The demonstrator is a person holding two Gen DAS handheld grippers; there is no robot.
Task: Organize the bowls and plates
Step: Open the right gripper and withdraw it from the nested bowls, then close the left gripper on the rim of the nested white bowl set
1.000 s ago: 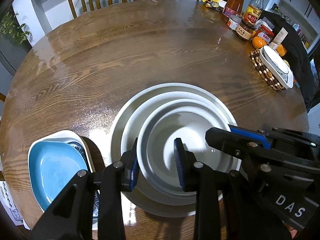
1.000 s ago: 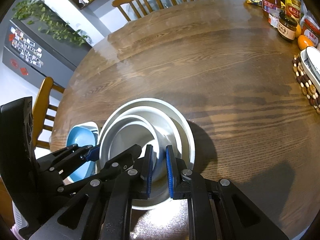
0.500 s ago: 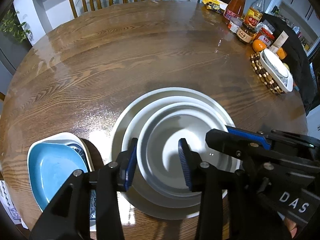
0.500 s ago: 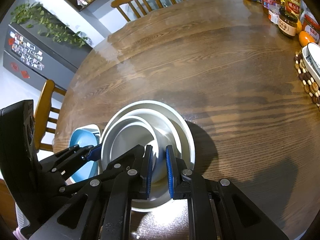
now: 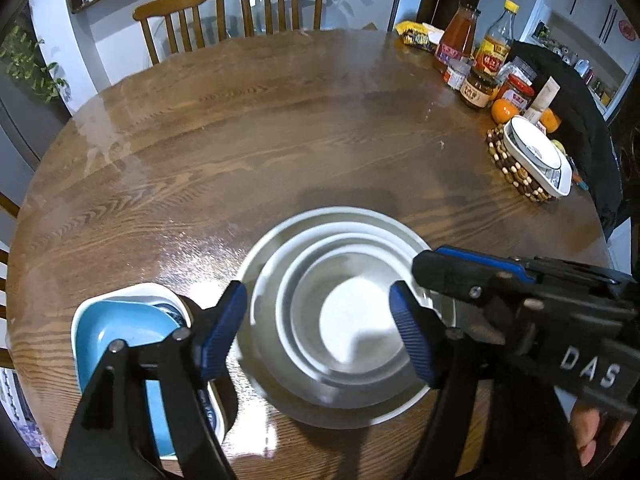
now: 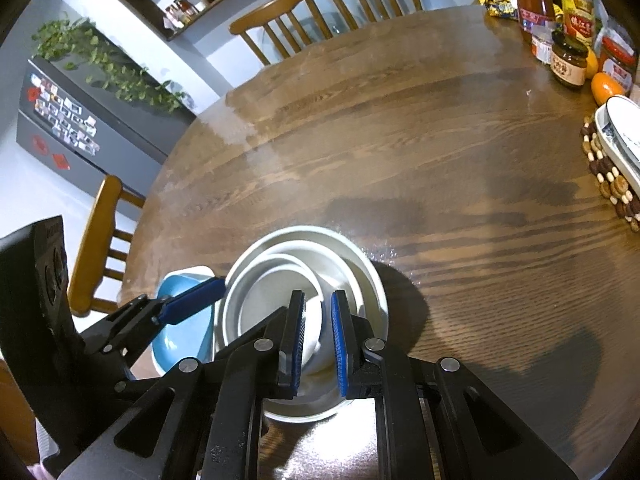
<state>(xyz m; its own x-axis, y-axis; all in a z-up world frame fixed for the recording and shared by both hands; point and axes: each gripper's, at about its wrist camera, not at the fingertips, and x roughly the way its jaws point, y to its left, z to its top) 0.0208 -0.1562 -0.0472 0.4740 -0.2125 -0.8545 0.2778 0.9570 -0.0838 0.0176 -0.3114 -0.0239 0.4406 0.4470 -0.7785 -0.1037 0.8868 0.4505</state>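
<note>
A stack of round grey-white plates with a small bowl on top (image 5: pixel 344 320) sits on the wooden table near its front edge; it also shows in the right wrist view (image 6: pixel 304 280). A blue dish nested in a white dish (image 5: pixel 120 328) lies left of the stack. My left gripper (image 5: pixel 320 328) is open wide and empty, raised above the stack, with its jaws spread over the stack's left rim and middle. My right gripper (image 6: pixel 318 340) hangs over the near right side of the stack with its jaws a narrow gap apart; I cannot tell whether they hold a rim.
Bottles and jars (image 5: pixel 476 64), oranges (image 5: pixel 504 112) and a white dish on a beaded trivet (image 5: pixel 532 156) crowd the table's far right. Wooden chairs (image 5: pixel 232 8) stand behind the table, and one more chair (image 6: pixel 100 240) at its left.
My left gripper has opened from a narrow gap around the top bowl's rim to wide open, and has lifted back from the stack. The right gripper has risen a little.
</note>
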